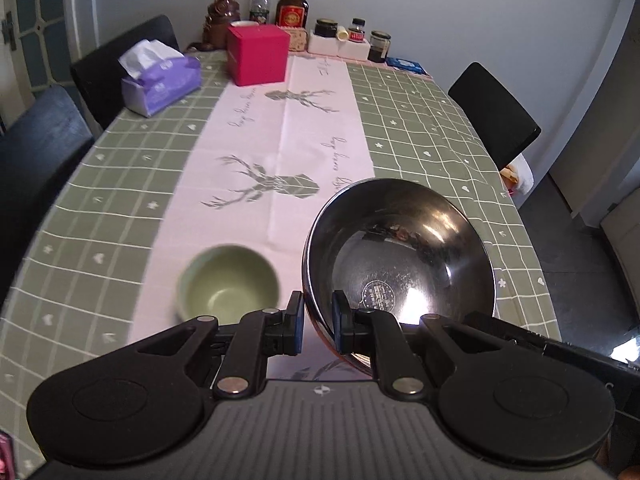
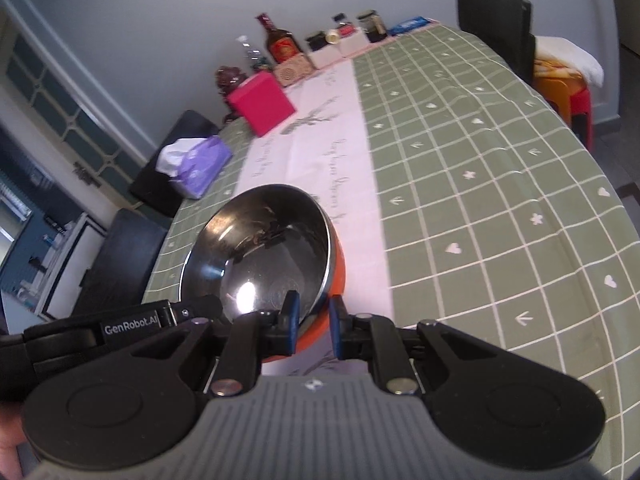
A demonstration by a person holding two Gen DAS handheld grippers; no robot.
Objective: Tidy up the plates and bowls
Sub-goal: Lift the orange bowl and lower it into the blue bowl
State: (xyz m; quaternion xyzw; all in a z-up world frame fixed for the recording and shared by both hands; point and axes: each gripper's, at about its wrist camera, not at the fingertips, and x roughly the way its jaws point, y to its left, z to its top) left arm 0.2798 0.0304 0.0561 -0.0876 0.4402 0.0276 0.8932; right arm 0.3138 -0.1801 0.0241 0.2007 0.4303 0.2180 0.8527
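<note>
The long table under a green checked cloth with a pink runner (image 1: pixel 420 112) fills both views. Lower right of centre in the left view, the round steel bowl with an orange outside (image 1: pixel 400 252) hangs tilted above it, its rim clamped by the left gripper (image 1: pixel 317 322) and, opposite, by the right gripper (image 2: pixel 313 326). It looks light, stiff and slippery; the thin rim is the natural hold. The small green ceramic cup (image 1: pixel 228 282) sits lower centre, probably breakable.

Looked like a home dining room: ahead of the grippers, a green checked tablecloth (image 1: pixel 420 120), black chairs (image 1: pixel 494 110), purple tissue pack (image 1: pixel 164 80), bottles and jars (image 1: pixel 294 4) by the wall.
</note>
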